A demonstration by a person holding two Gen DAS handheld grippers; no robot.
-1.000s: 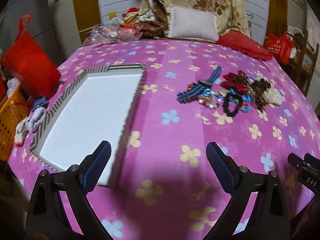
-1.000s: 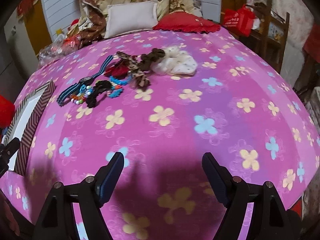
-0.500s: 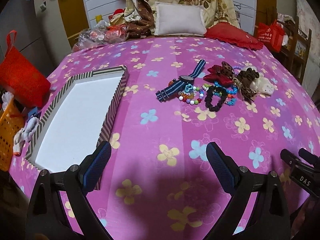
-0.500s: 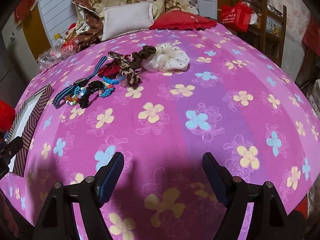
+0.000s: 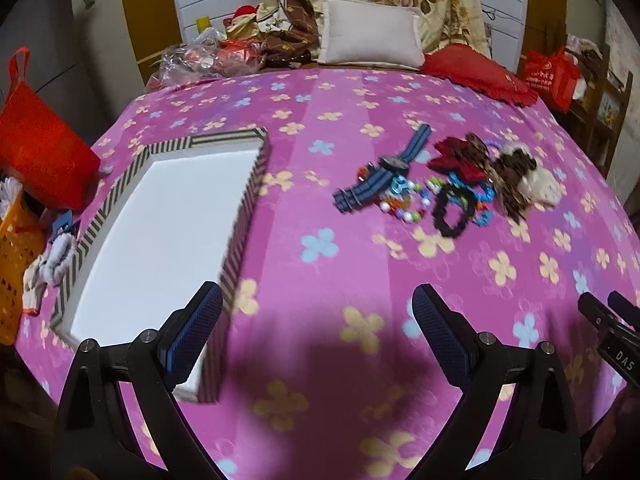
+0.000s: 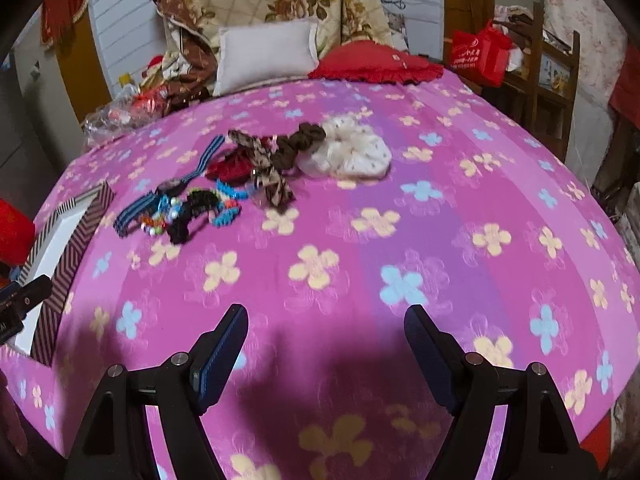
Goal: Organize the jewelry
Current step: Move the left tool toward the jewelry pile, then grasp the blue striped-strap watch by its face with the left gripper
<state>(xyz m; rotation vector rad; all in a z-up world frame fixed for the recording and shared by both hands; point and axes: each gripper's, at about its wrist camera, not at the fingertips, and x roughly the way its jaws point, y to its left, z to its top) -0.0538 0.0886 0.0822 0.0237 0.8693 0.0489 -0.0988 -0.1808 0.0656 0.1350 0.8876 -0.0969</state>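
Observation:
A pile of jewelry and hair ties lies on the pink flowered bedspread: a blue striped watch (image 5: 384,176) (image 6: 172,188), a bead bracelet (image 5: 404,206), a black scrunchie (image 5: 450,210) (image 6: 190,216), a red bow (image 5: 452,158), a brown scrunchie (image 6: 300,142) and a white scrunchie (image 6: 348,154). A striped-rim box with a white inside (image 5: 168,232) (image 6: 60,240) sits to the left. My left gripper (image 5: 318,332) is open and empty, near the box's right edge. My right gripper (image 6: 326,354) is open and empty, well short of the pile.
A white pillow (image 5: 370,36), a red cushion (image 5: 478,74) and a floral blanket lie at the bed's far end. A red bag (image 5: 40,148) and an orange basket (image 5: 16,264) stand left of the bed. A wooden shelf (image 6: 552,76) stands at the right.
Both views have shifted while the grippers stay open. The left gripper has come nearer the box and pile; the right view has tilted, with the pile a little lower in frame.

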